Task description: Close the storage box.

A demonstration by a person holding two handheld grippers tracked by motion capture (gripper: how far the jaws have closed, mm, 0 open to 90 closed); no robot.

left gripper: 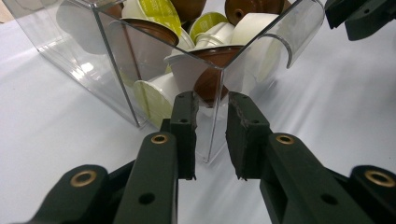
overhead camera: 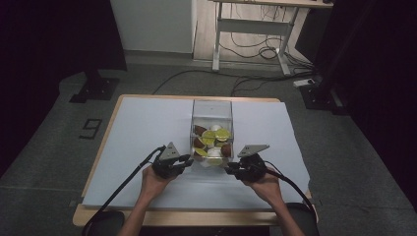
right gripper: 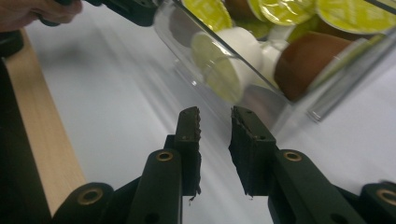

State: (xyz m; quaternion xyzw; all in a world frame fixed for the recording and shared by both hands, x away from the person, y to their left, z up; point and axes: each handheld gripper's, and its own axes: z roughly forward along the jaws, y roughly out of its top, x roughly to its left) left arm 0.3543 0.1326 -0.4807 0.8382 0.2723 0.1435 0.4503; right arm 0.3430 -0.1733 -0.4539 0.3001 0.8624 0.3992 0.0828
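On the counter (overhead camera: pixel 147 123), both grippers, left (left gripper: pixel 211 114) and right (right gripper: pixel 215 123), hover at the pod-filled clear box's (overhead camera: pixel 212 109) near corners, jaws narrowly parted on nothing; next, probably, gripping its walls.

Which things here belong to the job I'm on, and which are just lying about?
In the job:
- clear plastic box
- yellow, white and brown coffee capsules inside it
- left hand-held gripper
- right hand-held gripper

Lying about:
- white desk frame behind the table
- black floor cables
- black stand base
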